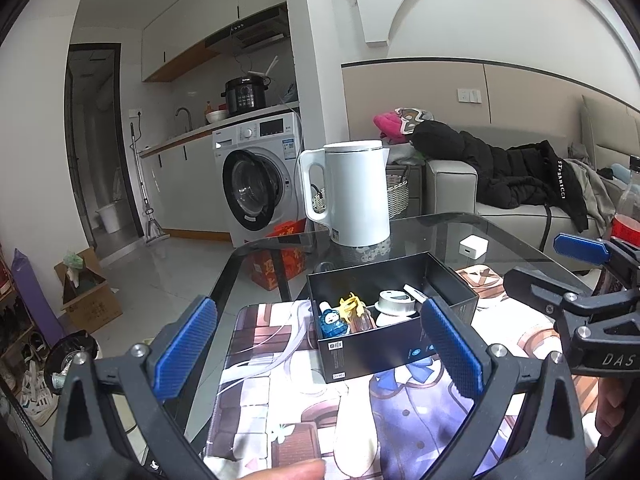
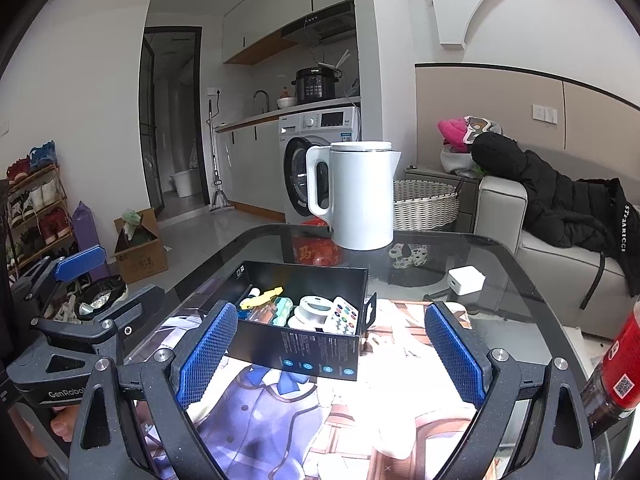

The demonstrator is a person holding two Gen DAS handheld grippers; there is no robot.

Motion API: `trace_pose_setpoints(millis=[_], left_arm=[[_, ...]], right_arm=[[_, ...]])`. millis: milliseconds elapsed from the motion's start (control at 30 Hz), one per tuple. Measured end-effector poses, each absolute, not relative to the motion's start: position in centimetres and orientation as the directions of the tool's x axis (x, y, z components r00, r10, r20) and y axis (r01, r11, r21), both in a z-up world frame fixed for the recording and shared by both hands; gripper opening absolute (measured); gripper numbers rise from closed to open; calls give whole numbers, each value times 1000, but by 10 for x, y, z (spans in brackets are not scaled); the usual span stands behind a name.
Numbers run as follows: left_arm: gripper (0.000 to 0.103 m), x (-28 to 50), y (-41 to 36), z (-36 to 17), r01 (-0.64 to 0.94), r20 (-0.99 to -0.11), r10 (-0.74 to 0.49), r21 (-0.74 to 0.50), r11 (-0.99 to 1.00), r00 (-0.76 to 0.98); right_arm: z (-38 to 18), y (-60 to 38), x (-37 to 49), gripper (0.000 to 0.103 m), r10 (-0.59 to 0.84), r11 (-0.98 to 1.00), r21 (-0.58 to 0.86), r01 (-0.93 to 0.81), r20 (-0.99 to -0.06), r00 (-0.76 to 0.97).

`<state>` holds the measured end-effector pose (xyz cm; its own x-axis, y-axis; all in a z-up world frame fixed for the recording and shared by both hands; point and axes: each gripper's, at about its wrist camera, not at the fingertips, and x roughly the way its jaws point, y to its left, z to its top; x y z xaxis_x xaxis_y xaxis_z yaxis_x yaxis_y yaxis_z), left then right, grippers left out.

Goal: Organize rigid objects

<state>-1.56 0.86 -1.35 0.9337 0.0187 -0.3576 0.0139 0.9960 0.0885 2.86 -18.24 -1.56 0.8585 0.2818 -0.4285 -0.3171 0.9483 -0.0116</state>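
Both grippers, left gripper [image 1: 320, 344] and right gripper [image 2: 332, 352], level, wide, facing black box [image 2: 316, 348].

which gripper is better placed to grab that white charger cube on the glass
Right. The charger lies just beyond the right gripper, near its right finger. The left gripper has the black box between it and the charger. Both are open and empty.
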Motion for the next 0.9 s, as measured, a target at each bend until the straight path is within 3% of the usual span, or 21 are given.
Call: trace_pose_setpoints(millis=[900], left_arm=[[103, -16, 7, -11, 1, -344, 36, 106, 994, 938]], right_arm=[[-17, -180, 29, 96, 292, 943, -14, -332, -440, 849]])
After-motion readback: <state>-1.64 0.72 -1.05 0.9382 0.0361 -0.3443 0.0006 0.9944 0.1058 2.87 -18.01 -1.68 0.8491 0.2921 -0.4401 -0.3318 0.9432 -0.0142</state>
